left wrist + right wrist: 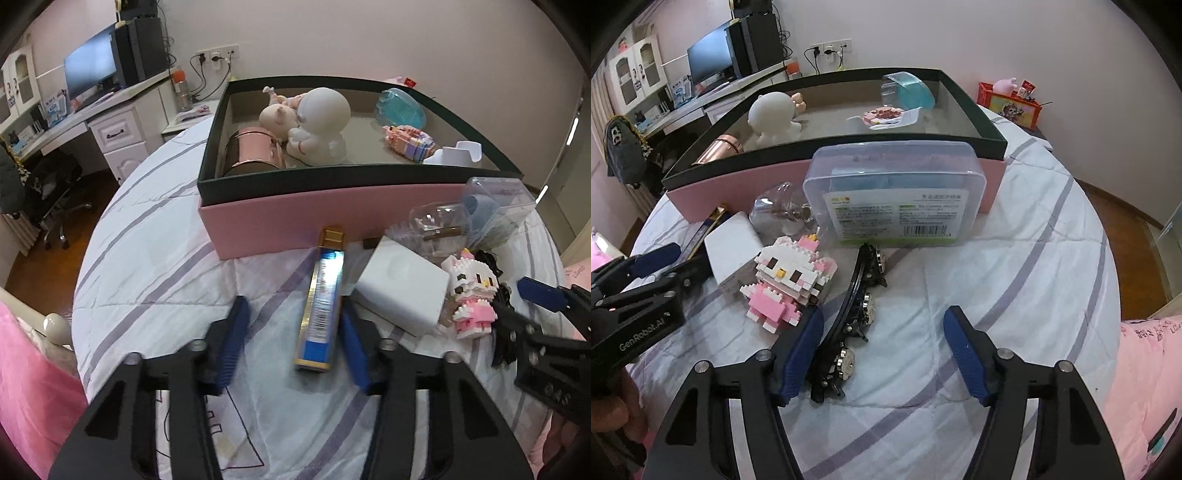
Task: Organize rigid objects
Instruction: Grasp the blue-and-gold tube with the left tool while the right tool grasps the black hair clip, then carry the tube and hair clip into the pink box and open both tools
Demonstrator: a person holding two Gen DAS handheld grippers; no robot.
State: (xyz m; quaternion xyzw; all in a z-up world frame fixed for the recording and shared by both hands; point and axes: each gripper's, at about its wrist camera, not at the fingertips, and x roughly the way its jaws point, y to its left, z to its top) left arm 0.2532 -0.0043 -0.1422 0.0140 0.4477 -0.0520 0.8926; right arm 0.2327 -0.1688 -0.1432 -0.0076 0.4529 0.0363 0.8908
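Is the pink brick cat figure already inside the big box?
No, the pink brick cat figure lies on the bedcover in front of the big box.

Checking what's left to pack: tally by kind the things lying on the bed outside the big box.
Boxes: 3 (long box, white box, clear case)
Glass bottle: 1
Brick cat: 1
Hair clip: 1
Total: 6

From my remote feed: pale pink walls (pixel 332 40), a white desk (pixel 110 107) with dark monitor (pixel 92 70) at ten o'clock, wood floor (pixel 55 243) below, wall sockets (pixel 218 55) at twelve.
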